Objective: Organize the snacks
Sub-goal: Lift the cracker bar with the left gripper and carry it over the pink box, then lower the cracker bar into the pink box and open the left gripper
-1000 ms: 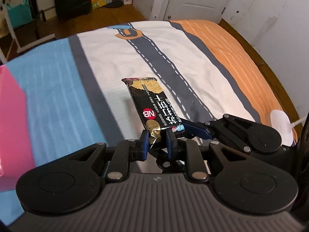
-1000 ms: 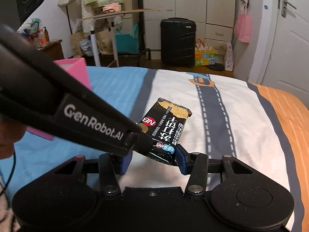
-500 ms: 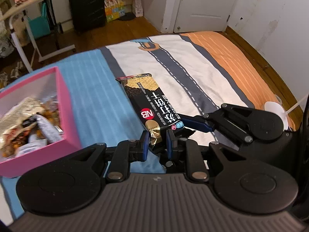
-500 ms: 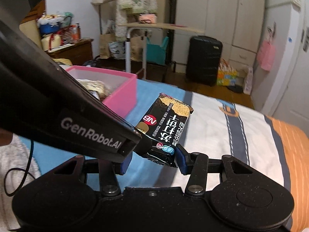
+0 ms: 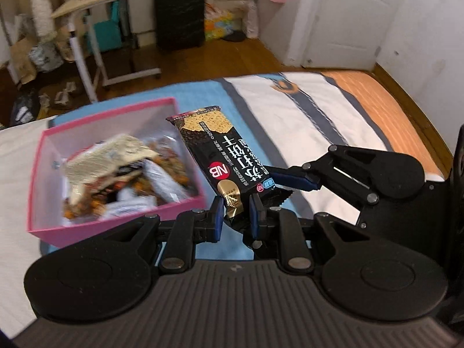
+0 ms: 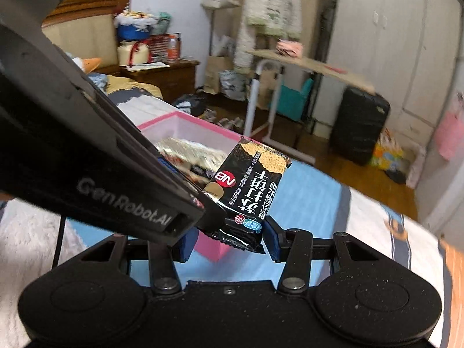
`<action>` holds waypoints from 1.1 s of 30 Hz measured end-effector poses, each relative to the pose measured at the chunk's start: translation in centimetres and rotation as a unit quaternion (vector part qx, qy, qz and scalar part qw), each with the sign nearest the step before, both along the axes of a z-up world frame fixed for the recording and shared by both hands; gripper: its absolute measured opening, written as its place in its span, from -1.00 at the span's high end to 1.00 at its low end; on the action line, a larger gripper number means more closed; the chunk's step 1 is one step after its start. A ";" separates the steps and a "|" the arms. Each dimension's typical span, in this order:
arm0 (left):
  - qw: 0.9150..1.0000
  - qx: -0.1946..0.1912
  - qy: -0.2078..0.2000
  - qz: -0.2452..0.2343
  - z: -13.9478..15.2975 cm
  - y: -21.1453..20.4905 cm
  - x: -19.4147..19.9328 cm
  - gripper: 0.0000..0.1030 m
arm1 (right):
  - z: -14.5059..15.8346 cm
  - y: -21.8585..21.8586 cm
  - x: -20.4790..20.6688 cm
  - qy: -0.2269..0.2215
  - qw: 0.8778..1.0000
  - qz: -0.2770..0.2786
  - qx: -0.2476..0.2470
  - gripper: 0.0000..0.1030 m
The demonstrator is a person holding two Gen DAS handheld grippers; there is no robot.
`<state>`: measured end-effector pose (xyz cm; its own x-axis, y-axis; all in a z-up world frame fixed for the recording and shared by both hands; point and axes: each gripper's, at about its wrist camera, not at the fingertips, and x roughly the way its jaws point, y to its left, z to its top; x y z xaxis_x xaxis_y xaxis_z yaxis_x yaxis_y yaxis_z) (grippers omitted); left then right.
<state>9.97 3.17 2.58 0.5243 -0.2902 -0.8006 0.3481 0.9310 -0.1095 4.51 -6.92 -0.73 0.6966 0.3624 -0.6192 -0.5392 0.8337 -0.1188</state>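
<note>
A black cracker packet [image 5: 214, 156] with gold and red print is held in the air by both grippers. My left gripper [image 5: 236, 217] is shut on its near end. My right gripper [image 6: 229, 243] is shut on the same end from the right side; its blue fingers [image 5: 293, 178] show in the left wrist view. The packet [image 6: 252, 185] hangs just right of a pink box [image 5: 116, 223] that holds several snack packets [image 5: 116, 159]. The box [image 6: 208, 136] shows partly behind the left gripper body in the right wrist view.
The box sits on a bed with a blue, white, grey and orange striped cover [image 5: 304, 116]. Beyond the bed are a wooden floor, a rolling side table [image 5: 116, 0], a black suitcase [image 5: 179, 14] and a white door [image 5: 348, 14].
Both grippers have swung left with the packet. The pink box has come fully into view, and the packet now hangs beside its right wall.
</note>
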 end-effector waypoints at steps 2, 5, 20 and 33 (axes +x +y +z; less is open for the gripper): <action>1.000 0.001 -0.003 0.014 0.0 1.3 0.9 0.67 | -0.1 1.1 1.0 -0.006 1.000 0.008 0.002 -0.03; 1.000 -0.003 -0.005 0.030 -0.3 2.9 2.4 0.67 | -0.3 2.2 2.7 0.000 1.000 0.014 0.014 -0.03; 0.994 0.001 0.027 0.103 -5.2 6.7 9.1 0.55 | -4.4 5.8 10.1 0.070 0.996 0.047 0.017 -0.05; 0.982 -0.006 0.012 0.187 -7.3 9.1 7.3 -0.17 | -4.9 2.8 7.9 0.061 0.994 0.050 0.081 -0.64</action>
<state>17.27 12.28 -4.74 0.5774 -0.0905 -0.8114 -0.0215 0.9918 -0.1259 12.40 -4.11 -5.59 0.5754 0.5278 -0.6247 -0.6217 0.7786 0.0851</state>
